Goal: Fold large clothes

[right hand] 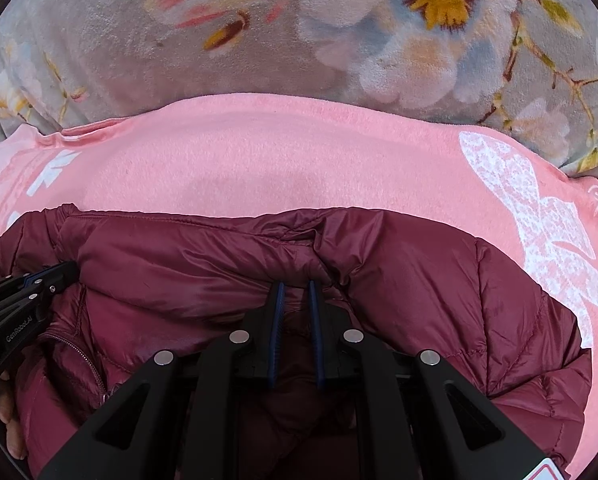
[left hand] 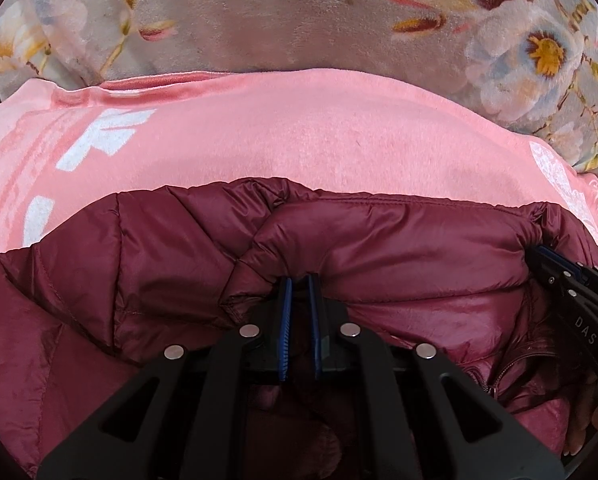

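Between both claws' jaws, maroon jacket (left hand: 379,240)

A glossy maroon quilted jacket (left hand: 399,240) is lying beyond the black, blue-padded gripper (left hand: 299,280), against a pink white-printed blanket (left hand: 299,128) and grey floral bedding (left hand: 259,20).

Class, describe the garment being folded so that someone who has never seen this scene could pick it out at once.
Start from the grey floral blanket that covers the surface, then find the pink towel with white print spread on it. On the towel's near side lies the puffer jacket, pinched by both grippers. Its shiny, quilted maroon shell and its zip set it apart from the matte, fuzzy fabrics beneath.
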Available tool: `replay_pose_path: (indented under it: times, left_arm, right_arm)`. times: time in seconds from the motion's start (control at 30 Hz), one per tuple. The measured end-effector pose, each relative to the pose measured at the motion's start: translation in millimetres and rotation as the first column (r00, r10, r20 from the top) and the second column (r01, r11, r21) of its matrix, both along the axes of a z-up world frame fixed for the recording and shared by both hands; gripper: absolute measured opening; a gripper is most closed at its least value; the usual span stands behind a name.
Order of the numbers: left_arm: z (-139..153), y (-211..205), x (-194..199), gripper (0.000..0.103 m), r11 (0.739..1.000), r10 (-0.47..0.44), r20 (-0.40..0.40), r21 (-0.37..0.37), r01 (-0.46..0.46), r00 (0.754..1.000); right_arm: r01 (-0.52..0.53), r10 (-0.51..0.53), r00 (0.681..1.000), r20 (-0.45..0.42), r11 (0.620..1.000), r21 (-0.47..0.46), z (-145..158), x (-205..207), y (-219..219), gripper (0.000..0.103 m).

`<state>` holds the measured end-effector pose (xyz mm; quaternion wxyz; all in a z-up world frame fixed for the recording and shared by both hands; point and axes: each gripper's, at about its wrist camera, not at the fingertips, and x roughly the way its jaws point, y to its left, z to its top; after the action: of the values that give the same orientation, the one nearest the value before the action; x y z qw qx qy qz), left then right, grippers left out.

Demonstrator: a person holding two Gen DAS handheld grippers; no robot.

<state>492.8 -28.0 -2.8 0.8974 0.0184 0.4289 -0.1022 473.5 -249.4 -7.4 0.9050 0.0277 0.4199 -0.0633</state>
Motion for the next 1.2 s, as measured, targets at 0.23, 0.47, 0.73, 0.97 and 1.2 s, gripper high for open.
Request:
replay_pose_path:
  times: [0.23,0.47,0.73,0.97,1.2]
  left_arm:
    - [0.5,0.1,0.2,0.008,1.0,0.001,0.001,0.009,-0.001,1.0]
    - [6.2,-2.8,-9.5,0.009,0.998,0.021,-0.011,0.064,-0.02,1.0]
    - [64.8,38.0,-164.2,0.078,0.999,-0.036,0.019,0.019,0.036,0.999]
    - [61.8,179.3,-317.9,0.088,0.97,0.093,-0.124,-0.211,-0.118,0.988]
    - [22.7,257.5,-410.4,0.088,0.866,0.254,-0.262,-0.366,-0.34,0.931]
  right_arm:
    - [0.002,-0.002,1.0,0.002,1.0,-0.006,-0.5,0.3,1.4,0.009]
    - [0.013,-0.013,1.0,0.004,0.986,0.166,5.6,-10.0,-18.1,0.013]
    - [0.043,-0.039,0.999,-0.022,0.973,0.229,64.8,-187.9,-40.0,0.046]
    - [0.114,-0.111,0.993,-0.028,0.976,0.185,67.7,-434.7,-84.2,0.069]
    - [0.19,-0.171,0.981,-0.089,0.929,0.316,31.3,-533.3,-91.1,0.069]
